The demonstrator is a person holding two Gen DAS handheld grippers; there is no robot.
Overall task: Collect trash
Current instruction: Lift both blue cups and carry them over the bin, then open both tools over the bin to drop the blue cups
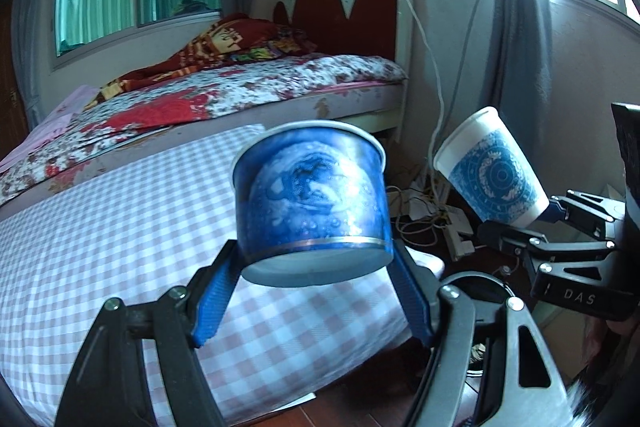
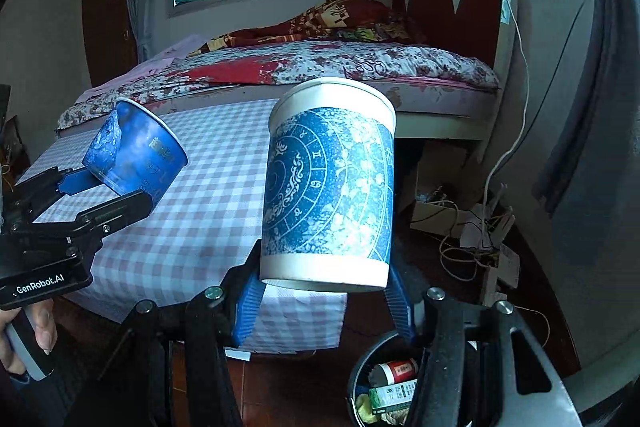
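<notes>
We hold two pieces of trash in the air: the left gripper (image 1: pixel 316 263) is clenched on the blue bowl (image 1: pixel 312 199), the right gripper (image 2: pixel 324 291) on the tall cup (image 2: pixel 330 187). The bin (image 2: pixel 360 379), already with bottles inside, is at 6 o'clock under the cup. Next we probably lower and release. The bench (image 2: pixel 192 211) edge is close at 9 o'clock; open floor lies at 3 o'clock.

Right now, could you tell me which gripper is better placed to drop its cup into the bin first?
Probably the right gripper: its white-and-blue cup hangs almost above the round trash bin. The left gripper, shut on the dark blue cup, sits over the checkered table.
</notes>
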